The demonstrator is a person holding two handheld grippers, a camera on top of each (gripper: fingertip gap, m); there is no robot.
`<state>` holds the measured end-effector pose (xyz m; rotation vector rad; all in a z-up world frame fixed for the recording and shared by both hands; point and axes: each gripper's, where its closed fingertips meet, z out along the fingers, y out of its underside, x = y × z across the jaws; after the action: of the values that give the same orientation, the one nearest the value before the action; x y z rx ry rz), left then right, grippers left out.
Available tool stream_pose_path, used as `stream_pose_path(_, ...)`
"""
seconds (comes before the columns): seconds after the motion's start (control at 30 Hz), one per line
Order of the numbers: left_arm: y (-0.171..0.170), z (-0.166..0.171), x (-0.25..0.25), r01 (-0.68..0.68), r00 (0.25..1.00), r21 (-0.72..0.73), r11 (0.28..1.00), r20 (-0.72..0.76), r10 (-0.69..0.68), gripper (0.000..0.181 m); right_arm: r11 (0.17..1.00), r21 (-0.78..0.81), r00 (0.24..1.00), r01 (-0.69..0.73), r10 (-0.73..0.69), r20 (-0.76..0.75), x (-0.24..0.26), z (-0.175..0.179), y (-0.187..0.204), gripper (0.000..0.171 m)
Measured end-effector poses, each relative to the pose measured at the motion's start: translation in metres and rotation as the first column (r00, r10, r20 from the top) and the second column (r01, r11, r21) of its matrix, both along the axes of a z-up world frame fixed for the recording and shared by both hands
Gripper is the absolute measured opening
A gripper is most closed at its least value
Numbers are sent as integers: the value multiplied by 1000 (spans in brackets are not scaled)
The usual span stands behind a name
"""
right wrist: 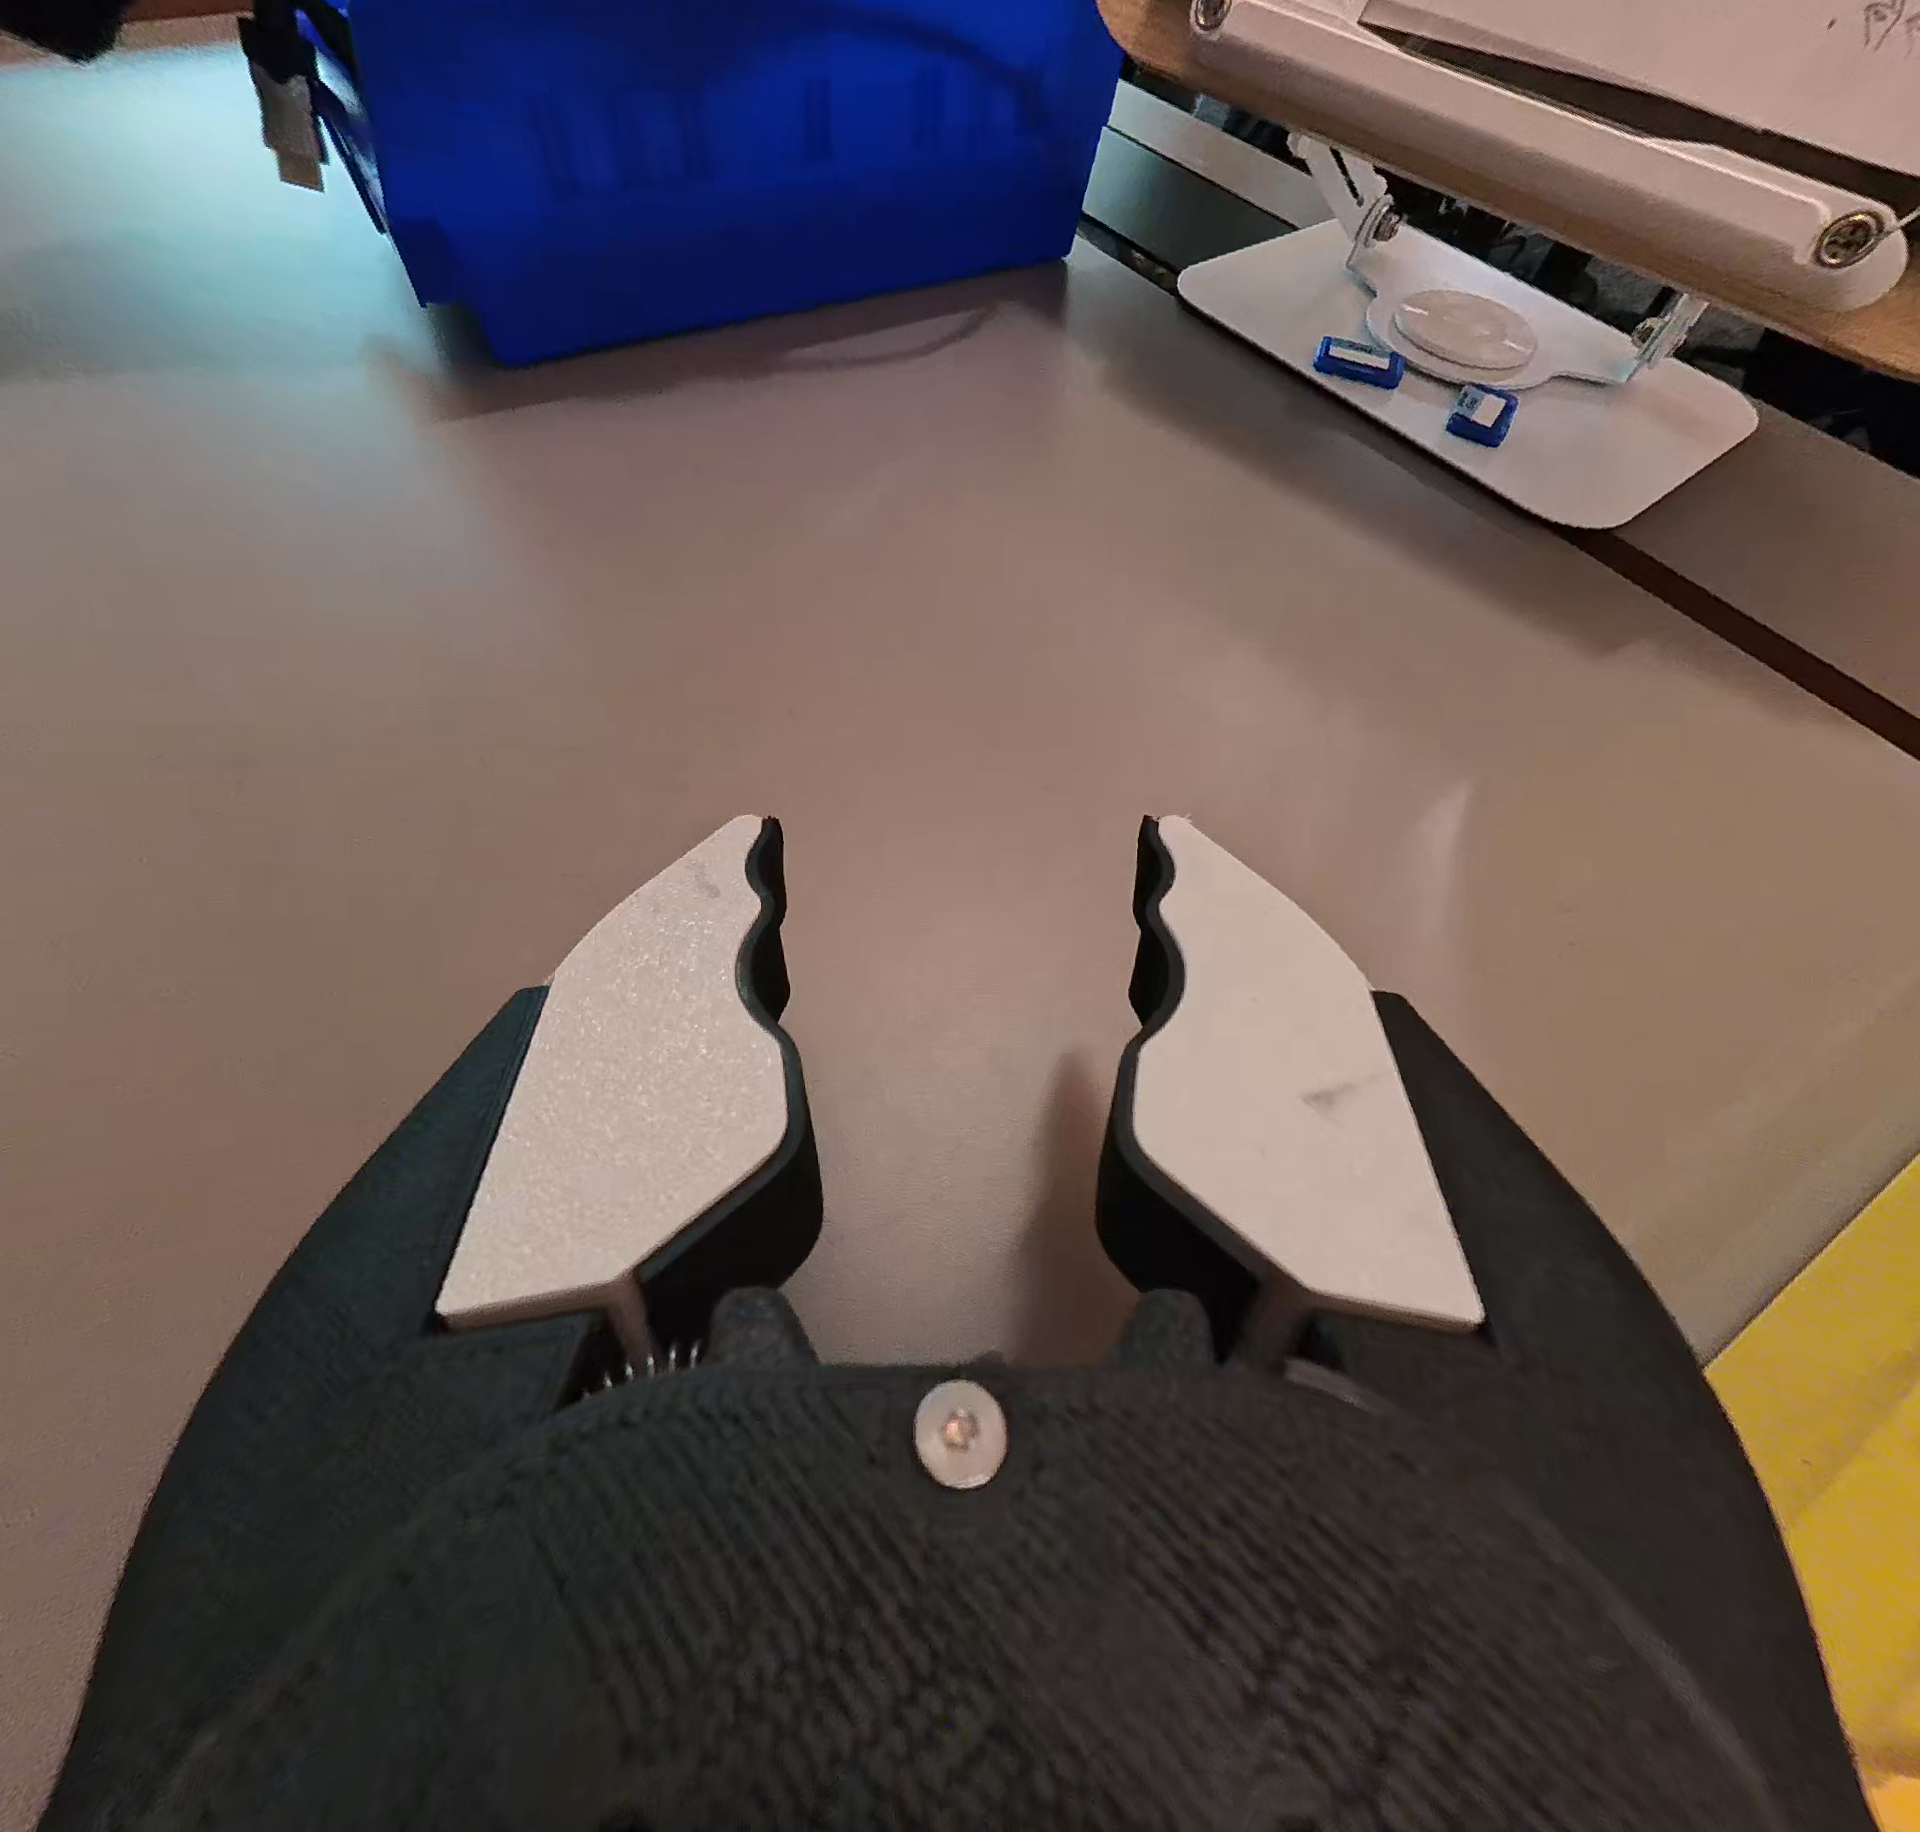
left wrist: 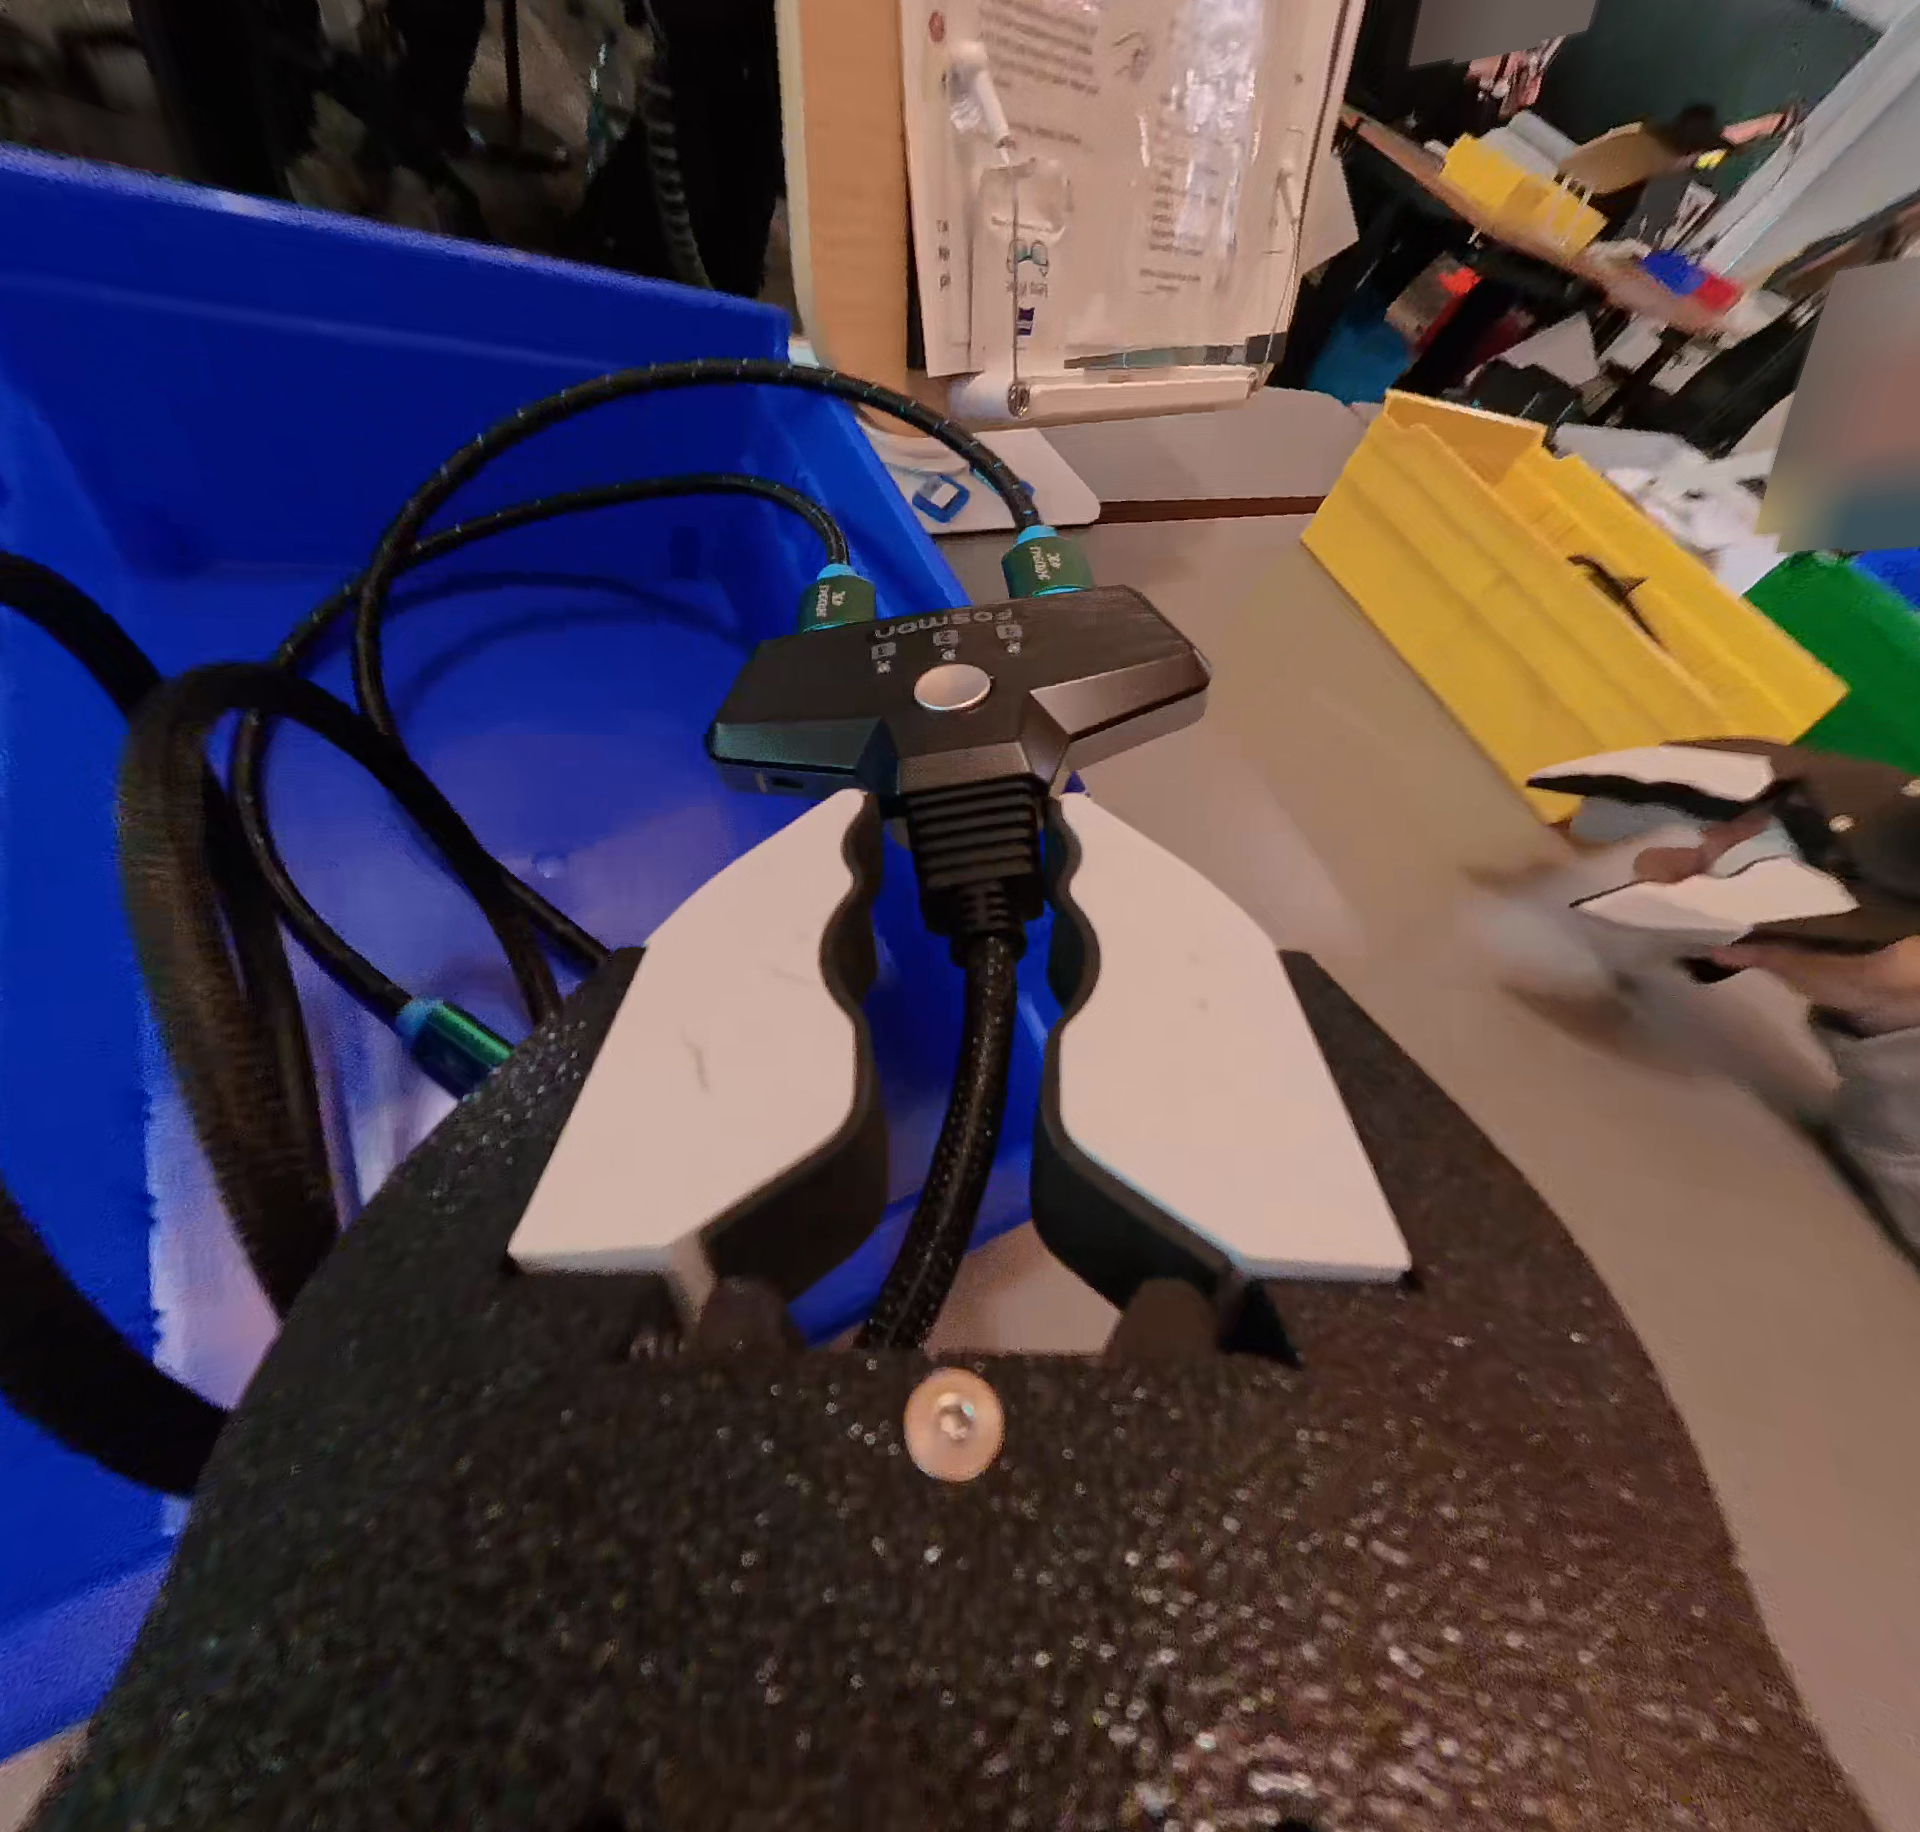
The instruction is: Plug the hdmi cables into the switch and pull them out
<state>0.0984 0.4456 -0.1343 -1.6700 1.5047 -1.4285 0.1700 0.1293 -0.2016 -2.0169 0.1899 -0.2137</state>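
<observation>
Between the left hand-held gripper fingers sits the ribbed strain relief of the switch, fingers closed in against its sides, pigtail cable running back through the gap toward the camera. Switch body is held up off the table, over the edge of the blue bin

Two hdmi cables are seated in the far ports, green/teal plugs side by side; third port can't be seen from here. Their black braid loops back into the bin, along with a spare plug end low left

Right hand-held gripper is wide open with nothing in it, hovering over bare table, well apart from the switch. Seen blurred at the right edge of the left wrist view, so probably moving

Risks, my read:
- grip is on the strain relief, not the body. A pull on a plug will likely lever the switch about that point and it could twist or slip out of the fingers
- plugs sit close together; the open fingers may straddle both or pinch braid rather than a plug shell
- off-axis pull would bind the connector and load the port
- slack loops in the bin could snag on the wall and drag the switch sideways
- yellow bin and white document stand near the right gripper's path, clipping possible on a fast approach
</observation>
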Motion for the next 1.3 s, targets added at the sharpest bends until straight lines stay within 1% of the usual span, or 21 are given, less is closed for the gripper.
stream_pose_path(0.13, -6, 11, -4, -3, 996, 204, 979, 90, -16, 28, 1000, 6, 1000, 1, -1, -8, 0, 0, 0, 65)
stream_pose_path(0.23, -20, 27, -7, -12, 979, 361, 933, 193, -62, 26, 1000, 16, 1000, -8, 8, -11, -2, 1, 1, 64)
stream_pose_path(0.3, -29, 37, -10, -39, 968, 437, 899, 241, -76, 23, 999, 30, 999, -22, 22, -24, -6, 2, 4, 64)
stream_pose_path(0.4, -47, 49, -13, -47, 958, 557, 829, 260, -120, 23, 992, 94, 993, -84, 91, -74, -21, 8, 13, 65)
stream_pose_path(0.47, -60, 55, -14, -59, 953, 643, 764, 264, -149, 22, 981, 151, 984, -119, 137, -114, -31, 13, 20, 65)
stream_pose_path(0.57, -82, 75, -19, -91, 932, 721, 687, 305, -197, 22, 954, 235, 957, -184, 229, -181, -51, 21, 29, 67)
stream_pose_path(0.67, -116, 103, -28, -111, 886, 769, 630, 364, -288, 23, 885, 410, 902, -219, 344, -262, -71, 46, 36, 72)
stream_pose_path(0.73, -145, 119, -36, -105, 841, 791, 602, 394, -371, 23, 800, 573, 850, -179, 419, -319, -79, 75, 36, 76)
stream_pose_path(0.77, -160, 124, -40, -94, 816, 801, 592, 403, -415, 23, 756, 640, 820, -135, 448, -357, -79, 88, 36, 77)
stream_pose_path(0.8, -176, 127, -44, -77, 791, 808, 584, 406, -458, 23, 720, 690, 777, -77, 477, -411, -79, 100, 35, 78)
stream_pose_path(0.87, -204, 125, -51, -26, 744, 813, 582, 405, -532, 23, 628, 778, 655, 8, 585, -478, -86, 127, 31, 81)
stream_pose_path(0.9, -215, 122, -53, 0, 724, 811, 585, 404, -559, 23, 584, 811, 588, 39, 642, -491, -91, 138, 28, 77)
stream_pose_path(0.93, -226, 117, -54, 28, 709, 810, 586, 397, -583, 23, 560, 826, 531, 57, 684, -500, -96, 146, 26, 73)
stream_pose_path(0.97, -235, 111, -55, 59, 696, 811, 582, 385, -606, 22, 558, 827, 487, 67, 706, -515, -101, 149, 27, 69)
stream_pose_path(1.0, -243, 104, -55, 88, 686, 812, 577, 370, -626, 22, 565, 822, 458, 71, 714, -530, -105, 149, 28, 65)
stream_pose_path(1.07, -256, 90, -54, 146, 669, 814, 561, 337, -663, 23, 558, 826, 441, 78, 724, -530, -109, 148, 30, 60)
stream_pose_path(1.1, -261, 83, -53, 170, 662, 814, 556, 323, -676, 23, 552, 829, 440, 85, 726, -528, -109, 147, 31, 48)
stream_pose_path(1.13, -264, 80, -52, 182, 655, 806, 563, 328, -681, 23, 572, 813, 447, 113, 701, -555, -105, 142, 35, 43)
stream_pose_path(1.17, -266, 79, -52, 188, 651, 799, 571, 333, -682, 23, 581, 804, 462, 126, 683, -565, -102, 136, 36, 31)
stream_pose_path(1.23, -266, 76, -51, 192, 645, 788, 585, 349, -680, 23, 577, 807, 459, 127, 687, -564, -101, 133, 36, 29)
stream_pose_path(1.3, -264, 77, -50, 189, 641, 748, 637, 397, -656, 26, 566, 812, 490, 145, 671, -556, -99, 137, 34, 28)
